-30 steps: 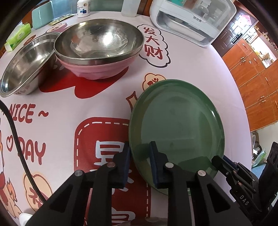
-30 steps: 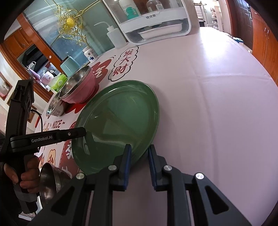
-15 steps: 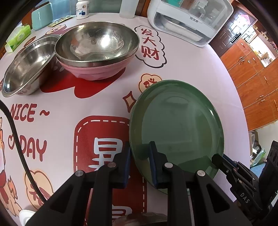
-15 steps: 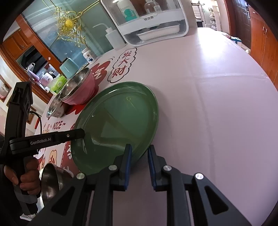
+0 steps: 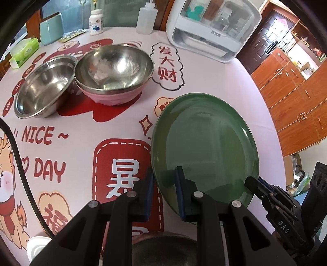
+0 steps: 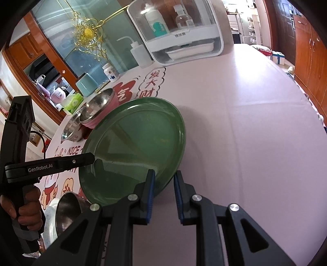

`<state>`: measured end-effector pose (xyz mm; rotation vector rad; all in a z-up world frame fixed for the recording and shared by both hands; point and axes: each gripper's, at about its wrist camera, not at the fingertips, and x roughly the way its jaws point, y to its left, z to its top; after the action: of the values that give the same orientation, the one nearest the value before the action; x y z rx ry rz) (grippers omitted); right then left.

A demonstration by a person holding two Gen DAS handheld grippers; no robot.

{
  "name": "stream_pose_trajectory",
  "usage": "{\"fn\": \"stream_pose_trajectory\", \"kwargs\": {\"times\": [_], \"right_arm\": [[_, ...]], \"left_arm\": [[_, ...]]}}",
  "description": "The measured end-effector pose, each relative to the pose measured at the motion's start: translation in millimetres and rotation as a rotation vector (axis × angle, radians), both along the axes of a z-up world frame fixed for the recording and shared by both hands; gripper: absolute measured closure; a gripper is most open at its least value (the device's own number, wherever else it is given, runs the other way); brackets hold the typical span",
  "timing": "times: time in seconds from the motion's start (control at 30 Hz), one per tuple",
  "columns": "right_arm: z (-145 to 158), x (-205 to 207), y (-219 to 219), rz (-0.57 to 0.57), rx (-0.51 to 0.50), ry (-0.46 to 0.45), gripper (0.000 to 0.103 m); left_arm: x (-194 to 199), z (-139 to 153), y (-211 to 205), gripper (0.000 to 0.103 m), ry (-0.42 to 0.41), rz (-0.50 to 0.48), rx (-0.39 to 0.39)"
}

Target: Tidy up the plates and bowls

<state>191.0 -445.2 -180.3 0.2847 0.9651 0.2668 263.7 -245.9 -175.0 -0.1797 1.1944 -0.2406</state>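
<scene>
A large green plate (image 5: 204, 147) is held off the table, tilted. My left gripper (image 5: 163, 182) is shut on its near left rim. My right gripper (image 6: 163, 182) is shut on the opposite rim of the green plate (image 6: 134, 147); it also shows in the left wrist view (image 5: 263, 190). A steel bowl nested in a pink bowl (image 5: 113, 71) stands at the back, with a second steel bowl (image 5: 44, 88) touching it on the left. Another steel bowl (image 6: 67, 212) sits below the plate near the table's front edge.
A white dish cabinet (image 5: 212, 28), a squeeze bottle (image 5: 146, 18), a pill bottle (image 5: 96, 22), a teal box (image 5: 50, 30) and a green tissue pack (image 5: 24, 51) line the back of the table. Wooden cabinets (image 5: 296, 92) stand to the right.
Both grippers have lifted the green plate higher and drawn it back from the bowls. The grip on both rims is unchanged.
</scene>
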Motion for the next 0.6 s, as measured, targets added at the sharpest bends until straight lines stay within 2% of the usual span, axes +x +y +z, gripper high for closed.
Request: {"fn": "stream_pose_trajectory", "kwargs": {"times": [0.33,0.6], "right_arm": [[25.5,-13.3,7.3,0.023,-0.004,-0.063,0.085],[43.3,-27.4,20.2,0.062,-0.003,-0.114,0.085]], "left_arm": [[-22.7,28.2,9.5,0.085,-0.047,0.019,-0.018],[-56.1,44.6,26.4,0.085,-0.07,0.058,-0.024]]}}
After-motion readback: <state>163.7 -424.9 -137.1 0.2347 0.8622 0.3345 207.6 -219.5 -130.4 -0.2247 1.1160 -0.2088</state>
